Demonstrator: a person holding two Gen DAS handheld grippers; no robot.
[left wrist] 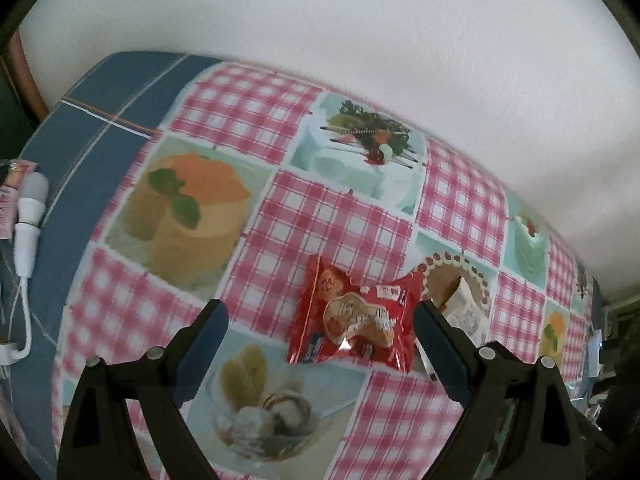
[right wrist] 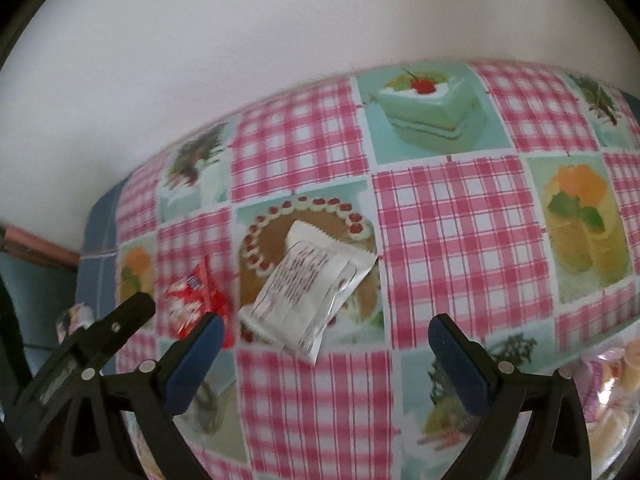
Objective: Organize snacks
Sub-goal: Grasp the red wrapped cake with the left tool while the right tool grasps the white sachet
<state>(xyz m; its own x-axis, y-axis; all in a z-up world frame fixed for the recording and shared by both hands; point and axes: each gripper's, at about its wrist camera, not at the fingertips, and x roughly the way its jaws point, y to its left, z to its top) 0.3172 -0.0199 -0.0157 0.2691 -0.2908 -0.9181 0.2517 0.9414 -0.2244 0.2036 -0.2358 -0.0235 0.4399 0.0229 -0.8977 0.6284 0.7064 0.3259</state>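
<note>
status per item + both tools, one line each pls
red snack packet: flat on the tablecloth, sealed, ungripped
white snack packet: flat on the tablecloth, printed back up, ungripped
left tool: open, empty, red packet between its fingers
right tool: open, empty
tablecloth: spread flat

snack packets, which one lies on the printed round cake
The white packet, printed side up across the brown round cake; the red packet lies beside it on pink check.
</note>
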